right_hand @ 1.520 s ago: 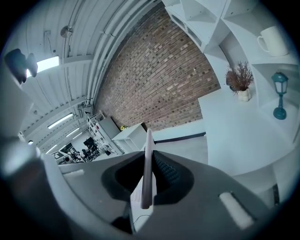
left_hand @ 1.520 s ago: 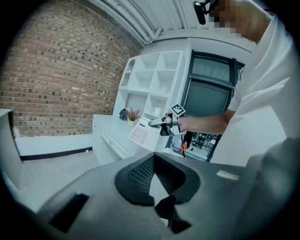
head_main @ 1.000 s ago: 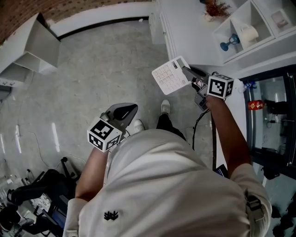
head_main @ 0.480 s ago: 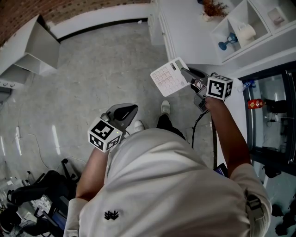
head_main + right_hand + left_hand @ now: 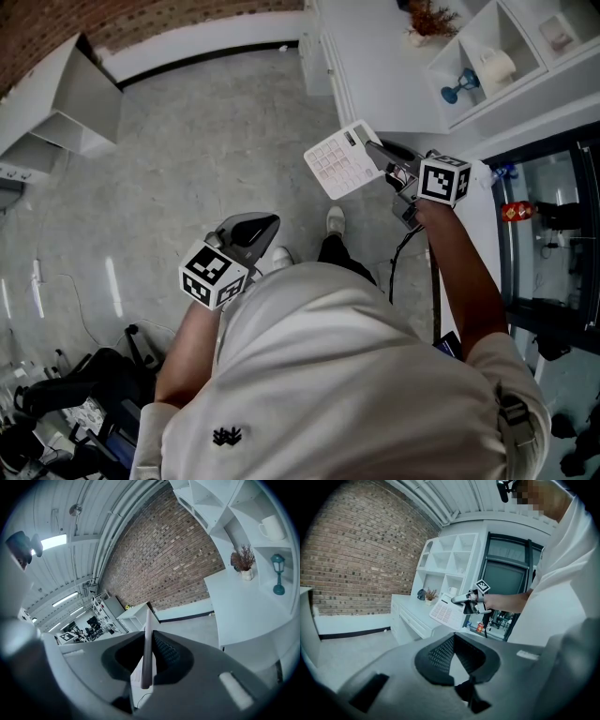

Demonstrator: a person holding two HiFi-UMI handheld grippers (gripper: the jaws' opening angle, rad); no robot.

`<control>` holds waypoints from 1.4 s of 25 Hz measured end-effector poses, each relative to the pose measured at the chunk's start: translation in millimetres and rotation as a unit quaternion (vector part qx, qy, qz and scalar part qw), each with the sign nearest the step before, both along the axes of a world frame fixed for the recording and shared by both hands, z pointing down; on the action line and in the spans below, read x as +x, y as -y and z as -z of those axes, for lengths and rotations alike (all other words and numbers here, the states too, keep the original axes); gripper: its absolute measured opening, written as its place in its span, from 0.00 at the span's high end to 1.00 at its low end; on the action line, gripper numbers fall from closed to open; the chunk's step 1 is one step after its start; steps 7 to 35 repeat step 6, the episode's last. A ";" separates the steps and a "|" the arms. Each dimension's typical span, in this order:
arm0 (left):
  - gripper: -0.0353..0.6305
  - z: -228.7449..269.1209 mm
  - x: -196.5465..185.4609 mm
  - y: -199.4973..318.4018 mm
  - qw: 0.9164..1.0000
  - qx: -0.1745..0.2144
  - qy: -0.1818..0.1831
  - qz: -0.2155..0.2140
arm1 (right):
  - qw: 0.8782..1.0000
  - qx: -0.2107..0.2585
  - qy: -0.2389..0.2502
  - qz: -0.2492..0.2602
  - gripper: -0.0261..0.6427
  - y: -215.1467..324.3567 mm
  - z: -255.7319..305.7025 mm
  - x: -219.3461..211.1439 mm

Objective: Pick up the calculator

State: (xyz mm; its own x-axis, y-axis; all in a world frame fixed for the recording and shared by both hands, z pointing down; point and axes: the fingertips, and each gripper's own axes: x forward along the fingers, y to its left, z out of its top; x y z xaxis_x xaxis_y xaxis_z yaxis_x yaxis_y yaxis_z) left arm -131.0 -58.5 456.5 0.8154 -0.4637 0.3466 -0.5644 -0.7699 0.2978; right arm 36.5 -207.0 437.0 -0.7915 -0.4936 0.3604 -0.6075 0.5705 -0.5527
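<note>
Compared with a second ago, almost nothing differs. The calculator hangs in the same place in the air, beside the white surface and above the speckled grey floor, and both claws sit where they were.

The calculator is a flat, thin white slab with rows of pale keys and a small dark display strip at its upper corner. Seen edge-on in the right gripper view, it is a narrow pale blade. The pads either side of it are dark and cross-hatched, set in smooth grey moulded shells. Rough red brick wall runs behind glossy white shelving.

The right claw is closed down to a narrow slot, its pads pressing both faces of the calculator at one edge. Its black-and-white marker cube sits at the wrist.

The left claw stands partly open, with pale floor showing through the gap and nothing between its pads.
</note>
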 end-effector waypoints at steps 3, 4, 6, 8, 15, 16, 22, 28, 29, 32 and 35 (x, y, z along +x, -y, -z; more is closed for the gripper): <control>0.94 1.4 1.0 1.3 1.000 0.001 -0.001 0.000 | 1.000 -0.001 0.000 0.001 0.87 0.3 0.3 0.3; 0.94 1.5 1.2 1.3 1.000 0.000 -0.001 0.000 | 1.000 -0.002 0.001 0.001 0.87 0.3 0.0 0.3; 0.94 1.2 1.7 1.0 1.000 -0.001 -0.001 0.000 | 1.000 -0.004 0.001 0.001 0.87 0.0 -0.9 0.3; 0.94 1.2 1.7 1.0 1.000 -0.001 -0.001 0.000 | 1.000 -0.004 0.001 0.001 0.87 0.0 -0.9 0.3; 0.94 1.2 1.7 1.0 1.000 -0.001 -0.001 0.000 | 1.000 -0.004 0.001 0.001 0.87 0.0 -0.9 0.3; 0.94 1.2 1.7 1.0 1.000 -0.001 -0.001 0.000 | 1.000 -0.004 0.001 0.001 0.87 0.0 -0.9 0.3; 0.94 1.2 1.7 1.0 1.000 -0.001 -0.001 0.000 | 1.000 -0.004 0.001 0.001 0.87 0.0 -0.9 0.3; 0.94 1.2 1.7 1.0 1.000 -0.001 -0.001 0.000 | 1.000 -0.004 0.001 0.001 0.87 0.0 -0.9 0.3; 0.94 1.2 1.7 1.0 1.000 -0.001 -0.001 0.000 | 1.000 -0.004 0.001 0.001 0.87 0.0 -0.9 0.3; 0.94 1.2 1.7 1.0 1.000 -0.001 -0.001 0.000 | 1.000 -0.004 0.001 0.001 0.87 0.0 -0.9 0.3; 0.94 1.2 1.7 1.0 1.000 -0.001 -0.001 0.000 | 1.000 -0.004 0.001 0.001 0.87 0.0 -0.9 0.3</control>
